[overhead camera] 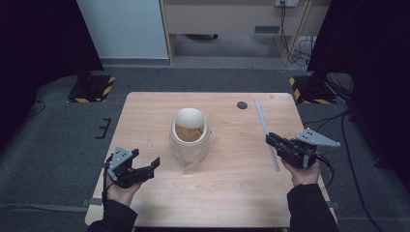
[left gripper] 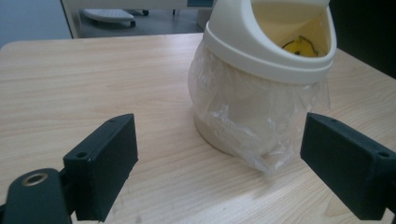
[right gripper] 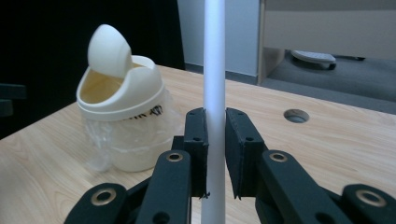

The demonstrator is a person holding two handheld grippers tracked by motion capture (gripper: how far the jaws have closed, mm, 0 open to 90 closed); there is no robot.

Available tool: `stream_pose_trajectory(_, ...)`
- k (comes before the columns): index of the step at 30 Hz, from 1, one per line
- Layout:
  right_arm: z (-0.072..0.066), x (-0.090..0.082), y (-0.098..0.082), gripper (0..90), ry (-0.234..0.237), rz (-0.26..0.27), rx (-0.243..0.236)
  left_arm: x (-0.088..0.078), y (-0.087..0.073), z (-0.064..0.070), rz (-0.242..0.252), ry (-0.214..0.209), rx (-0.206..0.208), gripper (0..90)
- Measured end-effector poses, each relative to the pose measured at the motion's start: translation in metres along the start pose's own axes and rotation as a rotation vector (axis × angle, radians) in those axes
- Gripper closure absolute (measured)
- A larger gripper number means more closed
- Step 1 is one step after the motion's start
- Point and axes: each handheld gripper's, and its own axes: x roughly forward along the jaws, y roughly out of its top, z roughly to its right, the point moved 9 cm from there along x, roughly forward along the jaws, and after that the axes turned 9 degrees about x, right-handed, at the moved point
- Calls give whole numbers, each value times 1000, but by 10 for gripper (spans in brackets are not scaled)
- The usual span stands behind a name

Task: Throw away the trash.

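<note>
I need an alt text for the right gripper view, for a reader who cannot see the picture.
The right hand-held gripper is shut on a thin white rod that stands upright through the picture. Behind it to the left, a cream bin lined with a clear plastic bag sits on the wooden table, its swing lid tipped open.

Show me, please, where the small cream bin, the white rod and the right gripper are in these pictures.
small cream bin [overhead camera: 190,137]: high view, on its rim beside the swing lid.
white rod [right gripper: 214,70]: right gripper view, on its shaft above the jaws.
right gripper [right gripper: 215,140]: right gripper view, between the fingertips closed on the rod.
</note>
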Motion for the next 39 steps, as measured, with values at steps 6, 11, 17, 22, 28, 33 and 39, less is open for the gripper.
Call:
stream_pose_trajectory(6,-9,6,6,794,26,7,-23,-4,17,-5,34,2,-11,103)
stream_pose_trajectory(11,-24,10,14,794,60,16,-41,-7,40,1,87,-13,3,103)
stream_pose_trajectory(17,-44,13,27,793,120,45,-47,-9,71,8,141,-33,11,101)
stream_pose_trajectory(22,-51,17,27,793,131,39,-58,-8,92,16,179,-49,15,101)
stream_pose_trajectory(28,-58,19,25,793,155,41,-56,-3,106,27,203,-71,13,101)
stream_pose_trajectory(33,-61,19,21,793,162,36,-63,4,116,42,213,-100,27,101)
stream_pose_trajectory(39,-65,21,17,793,172,28,-69,13,131,62,231,-134,39,102)
